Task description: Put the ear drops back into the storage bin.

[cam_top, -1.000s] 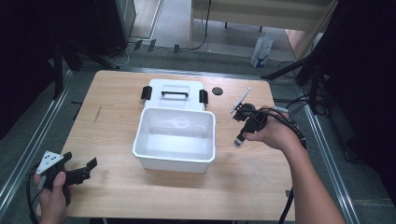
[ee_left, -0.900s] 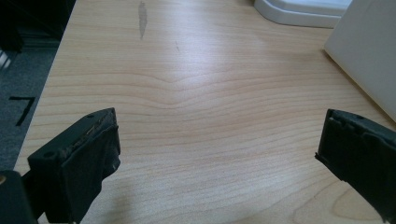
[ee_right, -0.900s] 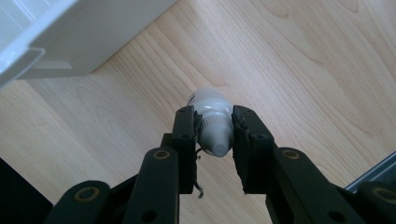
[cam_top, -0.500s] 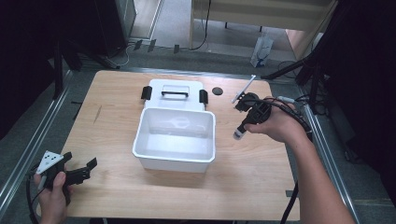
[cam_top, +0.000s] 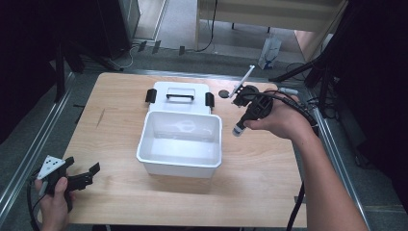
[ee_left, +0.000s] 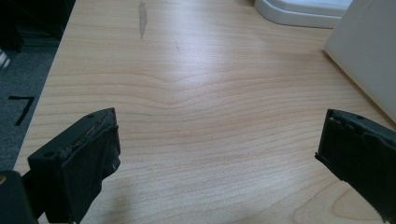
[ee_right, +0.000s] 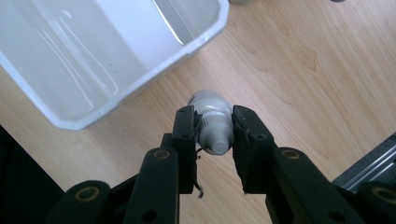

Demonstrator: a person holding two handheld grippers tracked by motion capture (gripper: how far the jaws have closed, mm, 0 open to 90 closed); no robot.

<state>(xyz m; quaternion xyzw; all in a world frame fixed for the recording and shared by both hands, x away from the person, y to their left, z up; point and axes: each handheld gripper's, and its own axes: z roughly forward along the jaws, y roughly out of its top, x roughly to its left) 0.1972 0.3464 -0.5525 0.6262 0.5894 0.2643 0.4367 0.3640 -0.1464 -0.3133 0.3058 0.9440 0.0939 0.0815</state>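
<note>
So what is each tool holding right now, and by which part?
The right tool grips a small white bottle by its cap end. The left tool is open, holding nothing.

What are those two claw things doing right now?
Left gripper: open, holding nothing, low over the table.
Right gripper: shut on a small white bottle.

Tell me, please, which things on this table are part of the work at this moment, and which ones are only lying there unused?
In use:
- small white bottle, clamped in the right gripper beside the bin
- open white bin, empty, probably where the bottle goes

Lying about:
- white lid with black handle, behind the bin
- small dark round thing near the lid
- left gripper, open, holding nothing
</note>
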